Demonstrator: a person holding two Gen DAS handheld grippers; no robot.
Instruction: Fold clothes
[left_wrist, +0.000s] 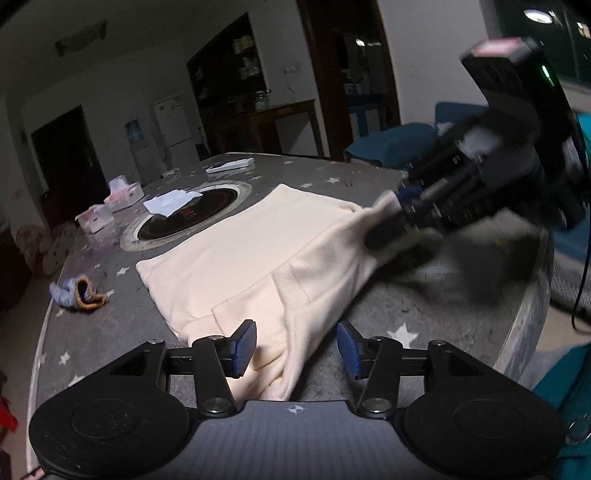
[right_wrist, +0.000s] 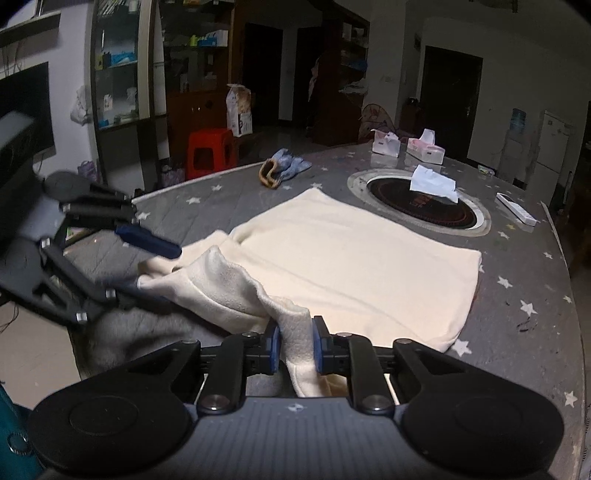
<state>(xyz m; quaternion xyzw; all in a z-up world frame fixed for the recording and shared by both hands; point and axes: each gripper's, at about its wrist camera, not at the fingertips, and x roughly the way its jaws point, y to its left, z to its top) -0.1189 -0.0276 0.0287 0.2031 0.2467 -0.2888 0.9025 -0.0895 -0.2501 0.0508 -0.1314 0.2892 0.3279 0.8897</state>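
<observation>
Left wrist view shows the left gripper (left_wrist: 295, 349) with jaws apart, a fold of the cream garment (left_wrist: 258, 254) lying loose between them near the desk's (left_wrist: 110, 332) front edge. Further right, the right gripper (right_wrist: 295, 345) is clamped on a bunched corner. Pulling one-handed could drag the spread garment askew and undo its flat lay.

- The grey star-print table (right_wrist: 524, 280) lies bare to the right of the cream garment (right_wrist: 354, 266), between it and the table edge.
- Beyond the garment, the round inset cooktop (right_wrist: 424, 214) carries a crumpled tissue (right_wrist: 434, 182).
- Two tissue boxes (right_wrist: 406, 146) and a blue cloth (right_wrist: 282, 168) stand along the far side.
- A white remote (right_wrist: 515, 208) lies near the right edge.
- The near rim shows bare table beside the garment's raised fold.
</observation>
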